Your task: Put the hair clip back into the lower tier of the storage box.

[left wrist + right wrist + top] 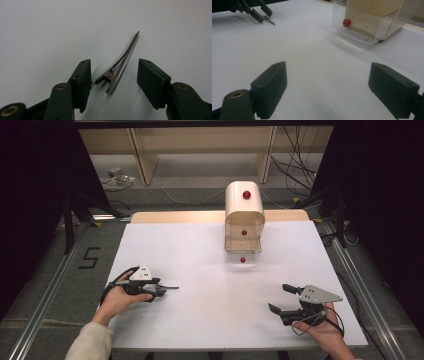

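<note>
A pair of thin dark tweezers (120, 65) lies flat on the white table (210, 320), its tip pointing away from my left gripper. My left gripper (113, 62) stands open around the hinge end of the tweezers, one jaw on each side and neither touching them. In the high view this gripper (161, 290) is at the table's left with the tweezers (171, 288) poking out to the right. My right gripper (278, 297) rests open near the front right, holding nothing. Its own view shows wide-apart jaws (328, 66) over bare table, with the left gripper (259, 12) and tweezers (270, 22) far off.
A small cream cabinet (244, 202) with clear drawers and red knobs (246, 194) stands at the back middle. One clear drawer (367, 27) with a red knob (346, 22) juts forward toward me. Dark floor and cables surround the table.
</note>
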### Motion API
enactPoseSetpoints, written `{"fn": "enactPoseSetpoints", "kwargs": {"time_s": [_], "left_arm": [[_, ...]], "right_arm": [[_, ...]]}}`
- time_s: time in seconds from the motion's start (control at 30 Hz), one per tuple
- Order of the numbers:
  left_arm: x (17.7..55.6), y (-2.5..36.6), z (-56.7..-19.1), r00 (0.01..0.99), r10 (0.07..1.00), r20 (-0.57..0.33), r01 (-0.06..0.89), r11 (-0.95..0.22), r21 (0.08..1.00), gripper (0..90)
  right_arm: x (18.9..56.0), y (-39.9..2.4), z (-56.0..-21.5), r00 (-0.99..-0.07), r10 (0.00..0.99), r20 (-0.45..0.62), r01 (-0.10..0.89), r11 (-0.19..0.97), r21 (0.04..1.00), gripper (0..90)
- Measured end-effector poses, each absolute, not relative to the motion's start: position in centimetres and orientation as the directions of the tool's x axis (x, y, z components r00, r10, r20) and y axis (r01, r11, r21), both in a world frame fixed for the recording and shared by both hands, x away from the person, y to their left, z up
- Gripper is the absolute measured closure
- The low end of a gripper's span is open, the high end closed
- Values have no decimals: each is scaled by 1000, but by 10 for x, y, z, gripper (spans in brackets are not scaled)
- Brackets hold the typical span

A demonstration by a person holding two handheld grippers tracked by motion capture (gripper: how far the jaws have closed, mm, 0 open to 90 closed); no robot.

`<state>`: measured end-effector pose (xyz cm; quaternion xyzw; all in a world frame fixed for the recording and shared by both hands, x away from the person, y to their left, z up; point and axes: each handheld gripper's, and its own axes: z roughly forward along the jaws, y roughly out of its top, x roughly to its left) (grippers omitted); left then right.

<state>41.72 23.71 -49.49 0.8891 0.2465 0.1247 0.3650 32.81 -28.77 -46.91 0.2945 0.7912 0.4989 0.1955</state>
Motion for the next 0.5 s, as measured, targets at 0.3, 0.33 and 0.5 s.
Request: {"fn": "enactPoseSetpoints", "kwargs": {"time_s": [0.3, 0.33, 0.5], "left_arm": [[416, 237, -495, 852, 524, 7, 364, -601, 712, 577], [416, 237, -495, 852, 524, 7, 364, -601, 712, 587], [414, 236, -494, 862, 506, 7, 353, -612, 708, 671]], "right_arm": [[328, -288, -469, -752, 659, -13, 270, 326, 906, 161], [328, -288, -469, -752, 659, -13, 270, 326, 906, 161], [328, -288, -469, -751, 660, -15, 270, 328, 905, 161]]}}
